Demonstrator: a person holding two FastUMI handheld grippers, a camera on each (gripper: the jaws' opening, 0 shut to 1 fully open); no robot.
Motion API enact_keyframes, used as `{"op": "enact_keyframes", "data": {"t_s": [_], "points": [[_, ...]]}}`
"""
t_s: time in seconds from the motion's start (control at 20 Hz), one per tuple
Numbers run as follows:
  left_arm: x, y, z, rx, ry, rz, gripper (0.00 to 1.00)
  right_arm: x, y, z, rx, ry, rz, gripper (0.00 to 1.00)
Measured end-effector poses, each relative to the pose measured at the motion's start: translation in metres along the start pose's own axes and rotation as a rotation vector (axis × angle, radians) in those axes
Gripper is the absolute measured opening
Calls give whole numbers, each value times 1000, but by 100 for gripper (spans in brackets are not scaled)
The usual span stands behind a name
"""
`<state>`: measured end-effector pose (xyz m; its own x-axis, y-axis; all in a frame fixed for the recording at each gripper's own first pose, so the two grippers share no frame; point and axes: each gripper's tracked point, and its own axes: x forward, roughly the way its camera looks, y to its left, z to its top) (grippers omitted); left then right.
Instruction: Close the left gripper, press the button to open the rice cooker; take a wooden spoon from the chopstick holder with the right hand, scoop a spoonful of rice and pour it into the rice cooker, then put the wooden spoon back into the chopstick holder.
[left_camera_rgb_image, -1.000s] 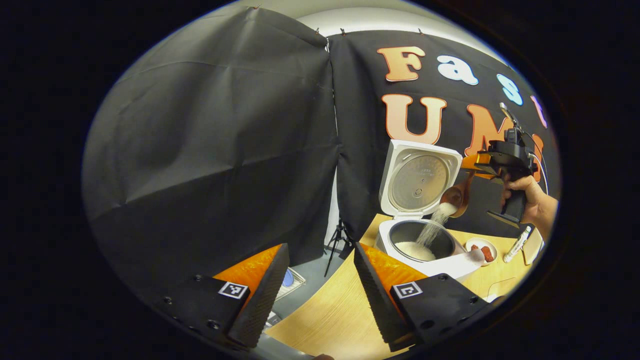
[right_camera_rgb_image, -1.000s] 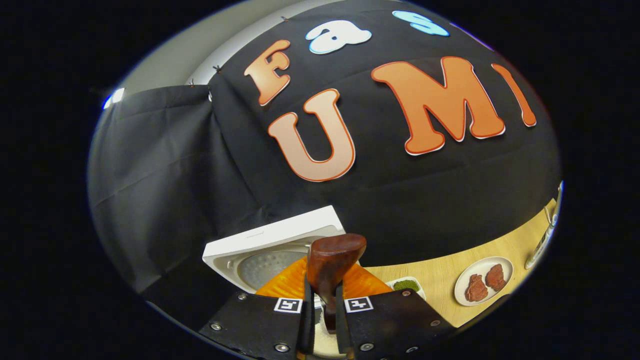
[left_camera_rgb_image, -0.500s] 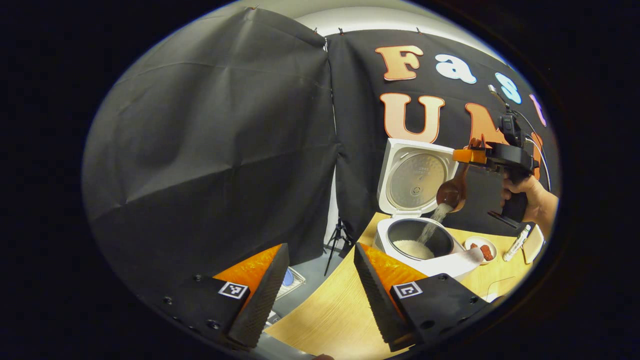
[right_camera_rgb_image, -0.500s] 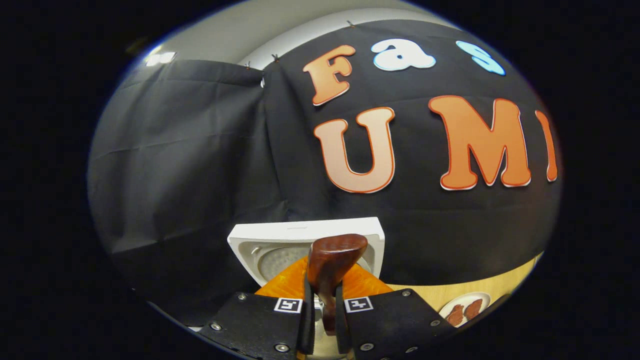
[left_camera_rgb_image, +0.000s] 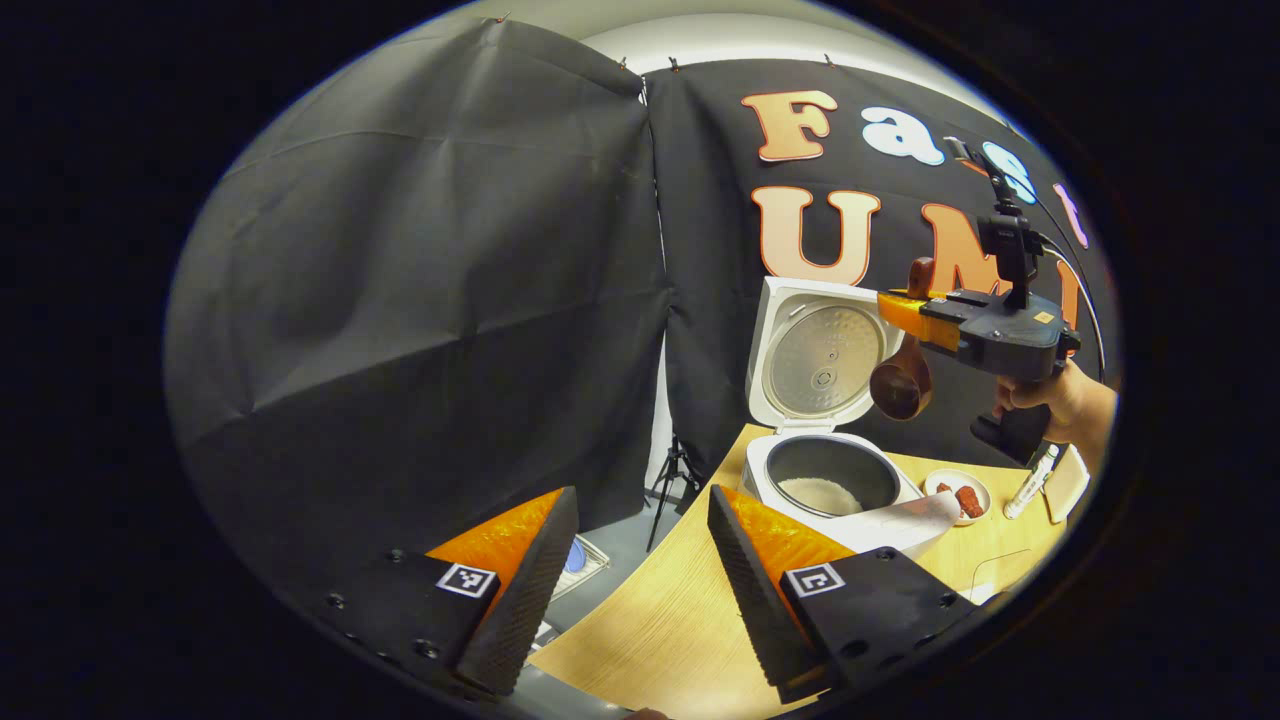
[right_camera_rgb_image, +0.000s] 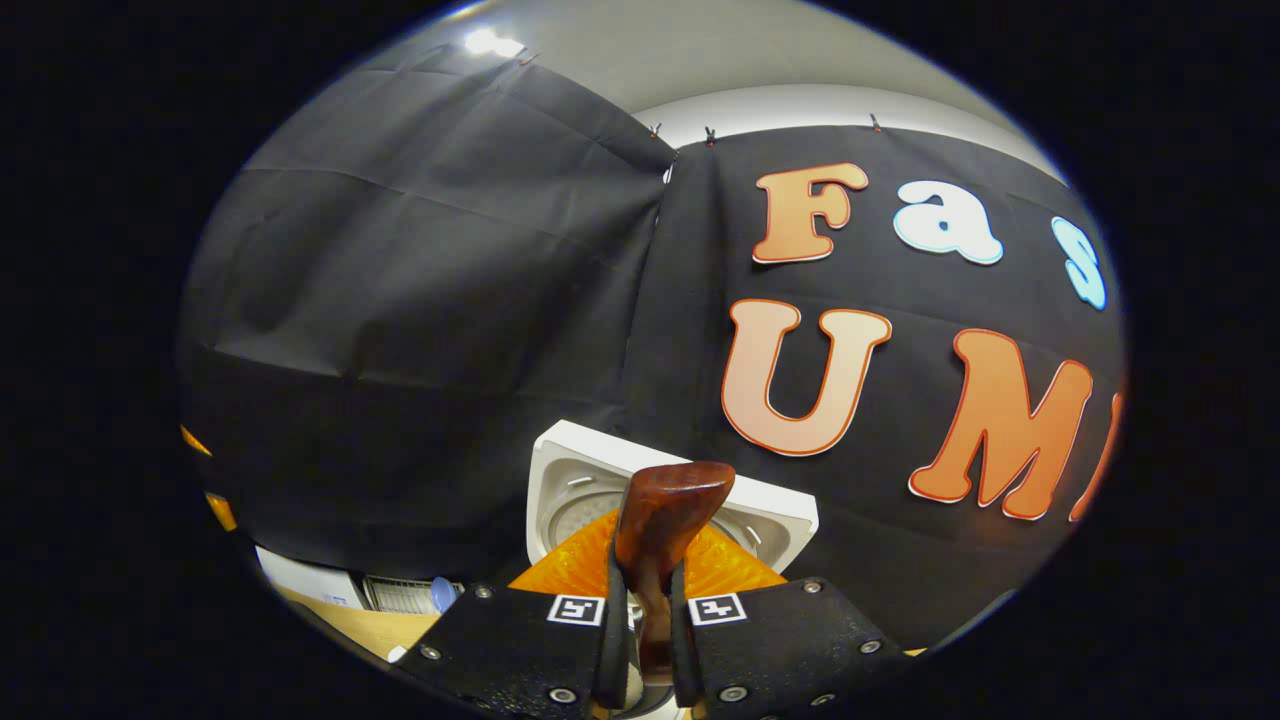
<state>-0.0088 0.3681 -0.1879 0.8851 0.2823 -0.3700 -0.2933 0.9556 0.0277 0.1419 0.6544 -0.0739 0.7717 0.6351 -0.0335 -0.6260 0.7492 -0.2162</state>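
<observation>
Wooden spoon (left_camera_rgb_image: 901, 372) hangs bowl-down over the open rice cooker (left_camera_rgb_image: 835, 478), no grains falling from it, white rice lying in the inner pot, so I'd judge the pour step finished and the return-to-holder step next. Right gripper (left_camera_rgb_image: 896, 311) seen from the left gripper view, held by a hand (left_camera_rgb_image: 1058, 397) above and a bit to the right of the pot, its fingers clamped on the spoon's handle; in the right gripper view the same gripper (right_camera_rgb_image: 640, 625) has its two fingers pressed narrow on the dark handle (right_camera_rgb_image: 662, 530), handle end sticking up between them, grip looks firm. Rice cooker lid (left_camera_rgb_image: 822, 352) stands upright at the back against the black cloth. Left gripper (left_camera_rgb_image: 630, 580) is idle, jaws wide apart, holding nothing, hovering near the bench (left_camera_rgb_image: 668, 628) edge well apart from the cooker. Small plate with red pieces (left_camera_rgb_image: 959, 494) sits on the bench just right of the cooker, and a pale marker-like item (left_camera_rgb_image: 1030, 482) beyond it, too small to be sure what it is. Chopstick holder is not something I can pick out, so the next move calls for swinging the spoon away from the pot, locating the holder, then lowering the spoon in before releasing. Risk: stray grains dropping off the bowl on the way.
</observation>
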Motion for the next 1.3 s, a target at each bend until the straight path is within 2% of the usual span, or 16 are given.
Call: {"op": "enact_keyframes", "data": {"t_s": [0.15, 0.3, 0.4, 0.55, 0.8, 1.3], "points": [[-4, -3, -1, 7, -2, -3, 89, -11, -11, -5, 97, 7, -10, 17], [-9, -6, 1, 24, -9, 12, 90, -23, -34, -6, 246, 28, -32, 17], [-16, -16, 6, 18, -19, 18, 90, -38, -55, -6, 363, 35, -44, 17], [-26, -47, 11, 1, -25, -1, 89, -70, -92, -4, 457, 30, -80, 17], [-45, -99, 17, 33, -46, -44, 90, -133, -150, -20, 521, 42, -148, 17], [-62, -199, 39, 67, -87, -159, 90, -284, -255, -88, 594, 96, -382, 17]]}}
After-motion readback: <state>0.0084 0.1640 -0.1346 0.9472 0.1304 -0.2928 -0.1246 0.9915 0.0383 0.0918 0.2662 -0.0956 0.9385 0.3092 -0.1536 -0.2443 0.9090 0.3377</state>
